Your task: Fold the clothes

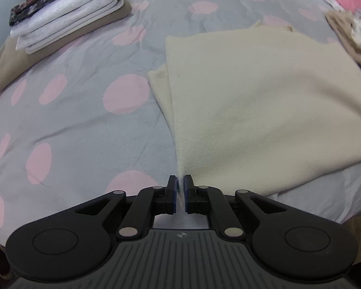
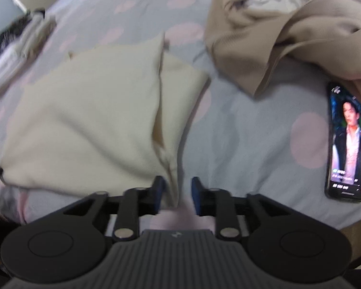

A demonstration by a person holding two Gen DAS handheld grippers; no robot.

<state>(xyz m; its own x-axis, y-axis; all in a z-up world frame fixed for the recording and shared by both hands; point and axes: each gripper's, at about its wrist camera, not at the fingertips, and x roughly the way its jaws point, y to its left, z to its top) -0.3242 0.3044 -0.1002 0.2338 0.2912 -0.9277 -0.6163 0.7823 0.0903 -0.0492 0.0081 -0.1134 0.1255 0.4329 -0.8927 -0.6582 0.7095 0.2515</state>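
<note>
My left tongs (image 1: pixel 180 193) pinch the near corner of the cream garment (image 1: pixel 252 101); my right tongs (image 2: pixel 176 196) stand partly apart around its other near corner. It lies folded, smooth, on the dotted bed (image 1: pixel 72 125).

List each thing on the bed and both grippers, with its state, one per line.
cream garment: folded flat, near corner pinched.
left gripper: shut on the cream garment's corner.
right gripper: open, cloth edge between the jaws, pads apart.
folded stack: folded, piled neatly.
tan clothes: crumpled, unfolded.
phone: flat on the bed, screen lit.
</note>
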